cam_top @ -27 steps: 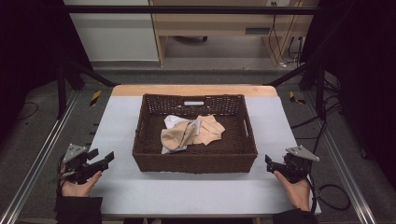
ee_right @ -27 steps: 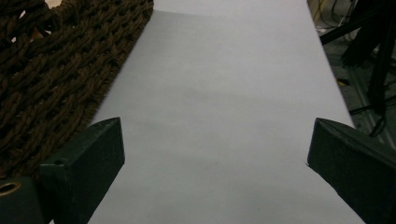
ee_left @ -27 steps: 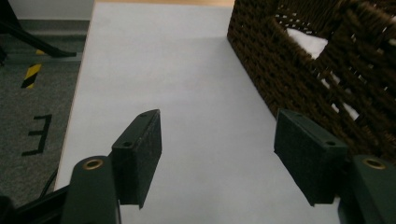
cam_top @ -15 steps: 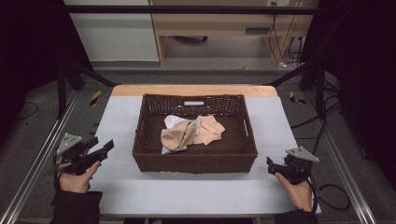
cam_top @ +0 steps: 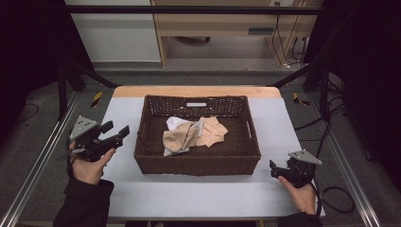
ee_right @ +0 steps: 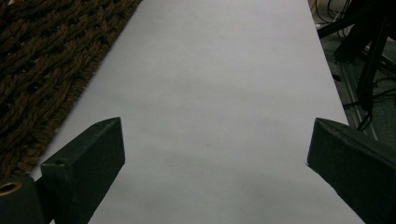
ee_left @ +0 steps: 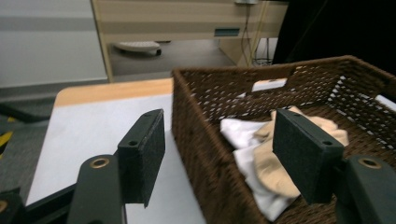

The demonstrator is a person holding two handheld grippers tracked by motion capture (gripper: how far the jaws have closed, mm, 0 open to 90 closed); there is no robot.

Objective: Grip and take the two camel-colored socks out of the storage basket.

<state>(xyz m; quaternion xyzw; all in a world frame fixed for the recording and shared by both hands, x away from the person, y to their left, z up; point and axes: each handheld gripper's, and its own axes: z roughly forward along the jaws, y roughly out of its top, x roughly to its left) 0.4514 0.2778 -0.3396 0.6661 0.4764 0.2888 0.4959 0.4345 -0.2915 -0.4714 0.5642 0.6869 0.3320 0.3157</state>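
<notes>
Still empty-handed: left gripper near basket, risk of clipping the wall

Likely snag: left gripper (cam_top: 115,134) at about 9 o'clock of the basket (cam_top: 142,142), raised off the bench (cam_top: 198,198) and aimed at it. One of its fingers (ee_left: 142,161) sits outside the wicker wall, the other over the inside, so a straight push could catch the rim and shove the basket. Cloths (cam_top: 194,135) lie bunched mid-basket, beige over white; a grab may lift both. Left fingers stand wide, holding nothing, touching nothing. Right gripper (cam_top: 279,169) at about 4 o'clock of the basket, low by the bench; its fingers (ee_right: 84,168) spread wide over bare surface, empty.
</notes>
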